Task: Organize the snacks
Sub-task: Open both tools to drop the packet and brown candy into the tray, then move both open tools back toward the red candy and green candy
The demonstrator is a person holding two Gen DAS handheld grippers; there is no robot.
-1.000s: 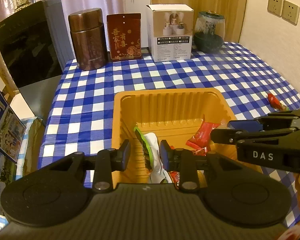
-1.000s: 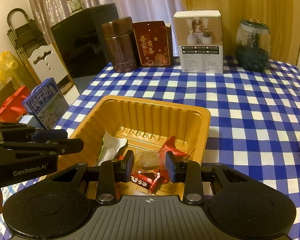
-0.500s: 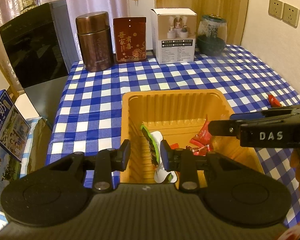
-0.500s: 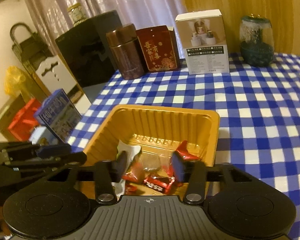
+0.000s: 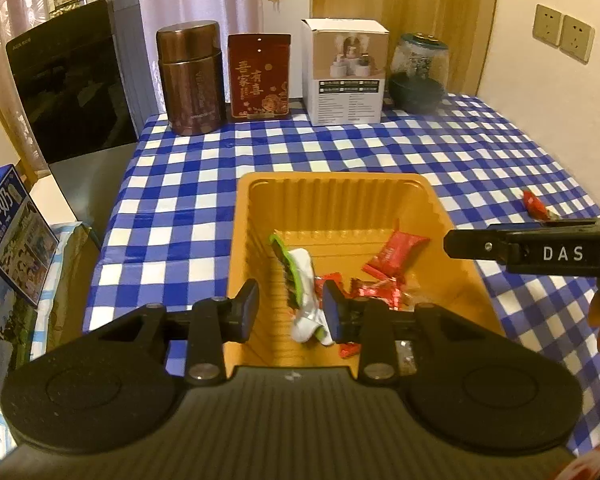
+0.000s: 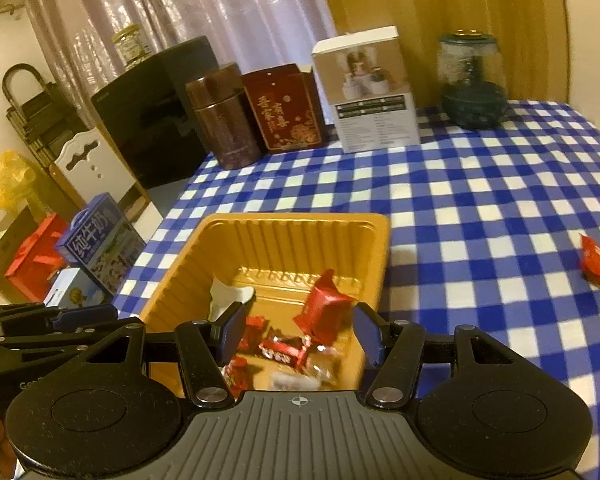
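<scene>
An orange plastic tray point(image 5: 332, 178) point(image 6: 296, 218) sits on the blue-checked tablecloth with several wrapped snacks in it. My left gripper point(image 5: 290, 308) hovers over the tray's near left corner with its jaws opening. A green and white packet point(image 5: 302, 280) point(image 6: 230, 296) stands between them, leaning on the right finger, while the left pad is clear of it. My right gripper point(image 6: 296, 328) is open over the tray's near side, and a red candy point(image 6: 324, 312) point(image 5: 396, 252) lies loose below its jaws. Another red candy point(image 5: 534, 204) point(image 6: 594, 258) lies on the cloth, right of the tray.
Along the table's back edge stand a brown canister point(image 5: 190, 80), a red tin point(image 5: 259, 76), a white box point(image 5: 346, 74) and a glass jar point(image 5: 418, 72). A black appliance point(image 5: 72, 80) and a blue milk carton point(image 5: 10, 232) are off the table's left edge.
My right jaws have spread wide and the red candy they held now lies in the tray. Both grippers have pulled back a little. The left jaws have widened slightly around the packet.
</scene>
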